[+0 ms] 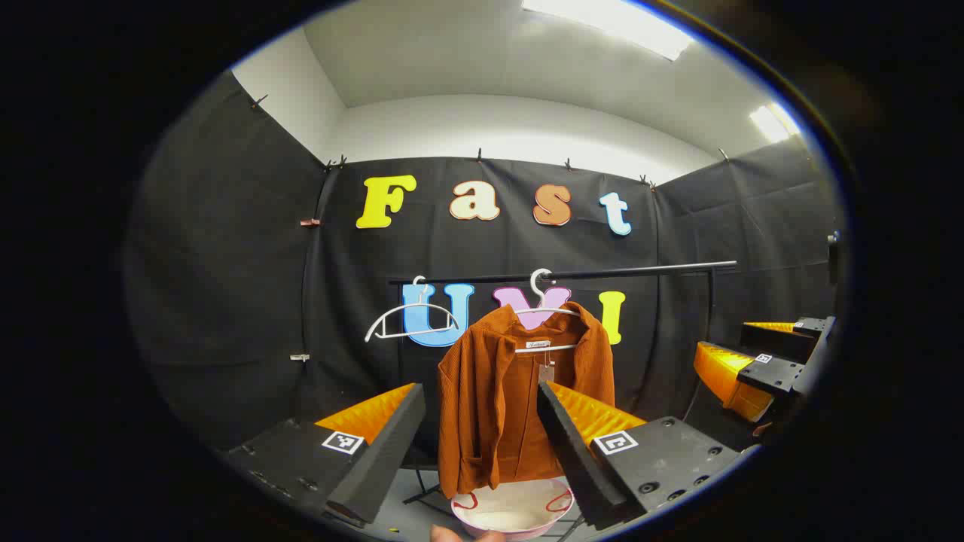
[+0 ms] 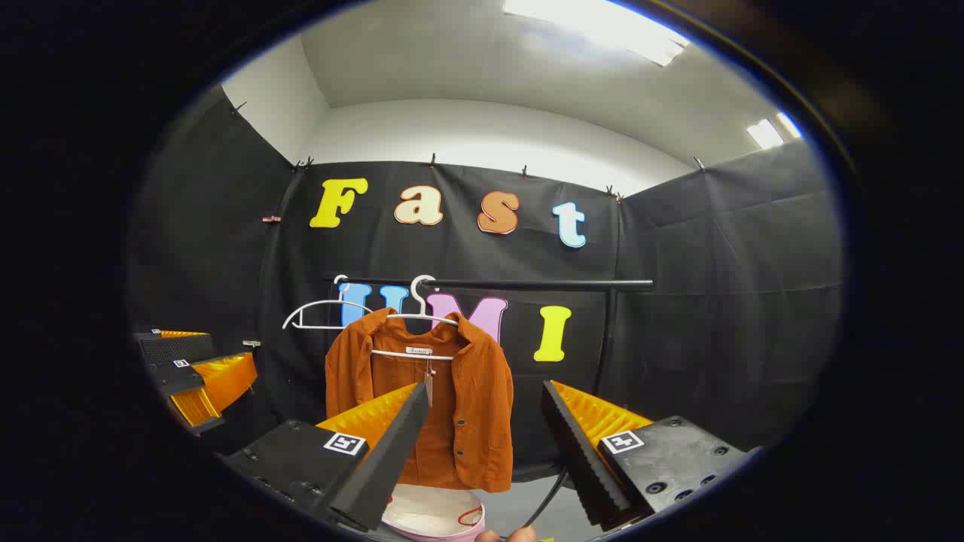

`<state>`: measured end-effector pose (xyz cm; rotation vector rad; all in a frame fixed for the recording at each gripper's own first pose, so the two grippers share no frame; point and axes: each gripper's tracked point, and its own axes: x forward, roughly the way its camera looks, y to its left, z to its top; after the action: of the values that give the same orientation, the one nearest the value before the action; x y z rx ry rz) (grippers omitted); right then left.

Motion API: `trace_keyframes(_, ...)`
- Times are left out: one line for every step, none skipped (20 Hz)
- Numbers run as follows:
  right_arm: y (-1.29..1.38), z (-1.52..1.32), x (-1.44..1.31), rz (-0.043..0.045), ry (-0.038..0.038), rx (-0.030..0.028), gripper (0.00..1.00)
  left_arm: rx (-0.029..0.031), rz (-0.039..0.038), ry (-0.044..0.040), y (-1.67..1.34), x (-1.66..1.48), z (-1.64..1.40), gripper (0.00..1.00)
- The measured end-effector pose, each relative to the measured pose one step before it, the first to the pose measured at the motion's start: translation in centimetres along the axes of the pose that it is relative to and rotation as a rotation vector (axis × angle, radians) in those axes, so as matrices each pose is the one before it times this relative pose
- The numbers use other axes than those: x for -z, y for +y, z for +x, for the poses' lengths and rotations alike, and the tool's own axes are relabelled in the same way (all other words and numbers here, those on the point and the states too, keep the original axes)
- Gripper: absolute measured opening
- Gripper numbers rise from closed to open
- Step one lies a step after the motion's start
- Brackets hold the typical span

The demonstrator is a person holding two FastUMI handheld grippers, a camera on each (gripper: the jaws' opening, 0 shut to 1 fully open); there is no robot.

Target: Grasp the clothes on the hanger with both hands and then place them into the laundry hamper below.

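A rust-orange corduroy jacket (image 1: 497, 399) (image 2: 452, 399) hangs on a white hanger (image 1: 544, 309) (image 2: 418, 315) from a black rail (image 1: 602, 272) (image 2: 527, 284). Below it stands a pale pink hamper (image 1: 516, 512) (image 2: 433, 516) with red handles. My left gripper (image 1: 482, 452) is open, some way in front of the jacket, its orange-and-black fingers framing it. In the right gripper view my right gripper (image 2: 482, 452) is open too, with the jacket behind its left finger (image 2: 388, 444). The right gripper (image 1: 761, 361) appears at the right edge of the left gripper view, the left gripper (image 2: 192, 376) at the left edge of the right gripper view.
An empty white hanger (image 1: 410, 320) (image 2: 320, 312) hangs on the rail to the left of the jacket. The rail's black upright (image 1: 708, 316) (image 2: 606, 339) stands to the right. A fingertip (image 1: 459, 534) (image 2: 508, 536) shows at the bottom edge of each view.
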<state>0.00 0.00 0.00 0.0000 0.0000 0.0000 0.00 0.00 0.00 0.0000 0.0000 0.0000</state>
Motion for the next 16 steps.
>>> trace_keyframes(-0.024,0.013,-0.047,-0.00271,-0.00069,-0.00107,0.98,0.00102,-0.00181,0.00069,0.095,-0.097,0.0,0.95)
trace_keyframes(-0.025,-0.034,-0.027,-0.00304,0.0005,0.00031,0.98,0.00276,-0.00169,-0.00009,0.012,0.03,-0.034,0.92)
trace_keyframes(-0.028,-0.02,-0.037,-0.00155,-0.00048,-0.00051,0.98,0.00145,-0.00063,-0.00103,-0.015,-0.106,-0.042,0.95)
trace_keyframes(0.008,-0.019,-0.071,-0.00087,-0.00055,-0.00018,0.98,0.00279,0.00176,0.00023,-0.053,0.064,0.044,0.92)
trace_keyframes(-0.002,0.011,-0.036,0.00053,-0.00042,-0.00005,0.98,0.00178,0.00289,0.00022,-0.041,-0.027,-0.024,0.92)
trace_keyframes(-0.016,-0.024,-0.001,-0.00033,-0.00024,0.00075,0.98,-0.00054,0.00251,-0.00102,0.0,0.135,0.001,0.92)
trace_keyframes(-0.008,-0.007,0.006,-0.00115,-0.00064,-0.00015,0.98,0.00131,0.00161,-0.00037,-0.002,0.03,0.021,0.95)
trace_keyframes(-0.022,-0.066,-0.093,-0.00102,-0.00158,0.0,0.98,0.00026,0.00086,0.00093,-0.073,0.154,0.027,0.92)
trace_keyframes(0.003,0.058,0.014,-0.00094,0.00013,-0.00057,0.98,0.0008,0.00034,0.00009,-0.014,-0.075,-0.029,0.92)
trace_keyframes(-0.004,-0.005,-0.043,0.0003,-0.00114,-0.00022,0.98,-0.00052,-0.0002,-0.00303,0.056,-0.051,-0.082,0.92)
trace_keyframes(-0.023,0.014,-0.037,0.00081,-0.00054,0.0,0.98,0.0013,-0.00041,-0.00243,-0.029,-0.17,0.01,0.92)
trace_keyframes(-0.044,-0.003,0.021,0.00084,0.00132,0.00269,0.97,0.0012,0.00017,-0.00036,-0.034,0.03,-0.027,0.95)
trace_keyframes(-0.031,-0.113,0.014,0.00165,0.00161,0.00201,0.98,0.0004,0.00097,-0.00015,0.016,-0.098,-0.08,0.95)
trace_keyframes(0.025,-0.092,-0.119,0.00112,-0.00139,-0.001,0.98,0.00187,0.00186,0.00077,0.028,0.05,-0.149,0.95)
trace_keyframes(-0.054,0.016,-0.104,-0.00189,-0.00041,-0.00004,0.98,0.00084,0.00162,0.002,0.013,-0.049,-0.087,0.95)
trace_keyframes(-0.014,0.013,0.028,-0.003,-0.00033,-0.00005,0.98,0.00276,0.00097,0.00219,-0.049,0.163,0.002,0.95)
